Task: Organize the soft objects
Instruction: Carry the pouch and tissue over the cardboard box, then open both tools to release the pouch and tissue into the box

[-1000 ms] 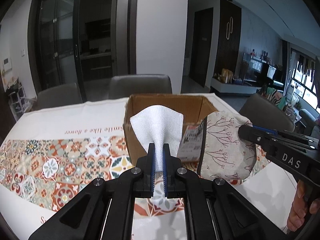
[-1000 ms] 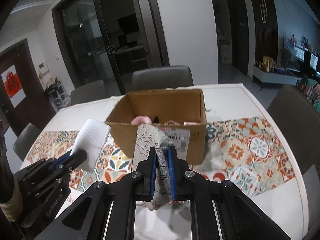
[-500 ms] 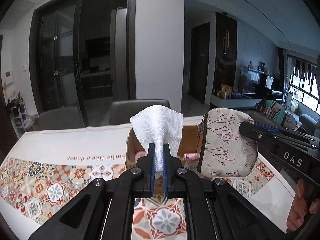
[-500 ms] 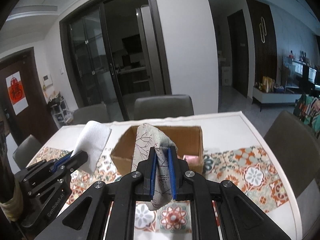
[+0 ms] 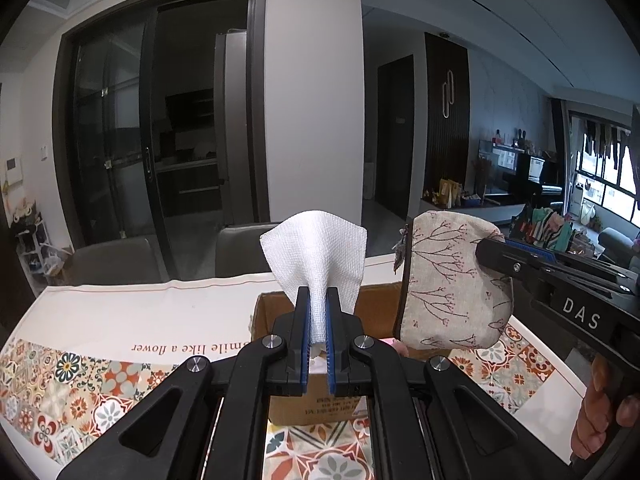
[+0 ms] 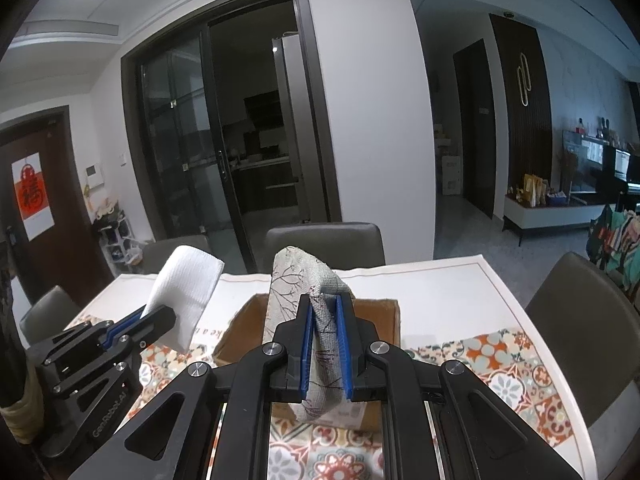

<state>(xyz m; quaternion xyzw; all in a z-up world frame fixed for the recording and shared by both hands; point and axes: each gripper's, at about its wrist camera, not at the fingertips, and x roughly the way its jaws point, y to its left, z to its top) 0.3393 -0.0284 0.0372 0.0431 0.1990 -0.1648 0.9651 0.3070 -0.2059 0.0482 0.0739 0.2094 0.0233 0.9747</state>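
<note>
Above the open cardboard box (image 5: 376,304), the left gripper (image 5: 318,312) had its fingers clamped on a white cloth (image 5: 316,256). Just to its right, the right gripper (image 6: 325,320) pinched a branch-print fabric pouch (image 6: 300,280) over the box.

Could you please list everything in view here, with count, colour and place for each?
white cloth: one, white, pinched in the left gripper, held up above the box.
fabric pouch: one, beige with a dark branch print, pinched in the right gripper, held up above the box.
cardboard box: one, brown, open-topped, on the table below both grippers; something pink shows inside.
tablecloth: one, white with orange and teal tile pattern, covering the table.
chairs: several, grey, around the table.
glass doors: dark-framed, behind the table.
left gripper: one, black with blue pads, shut on the cloth.
right gripper: one, black with blue pads, shut on the pouch.
</note>
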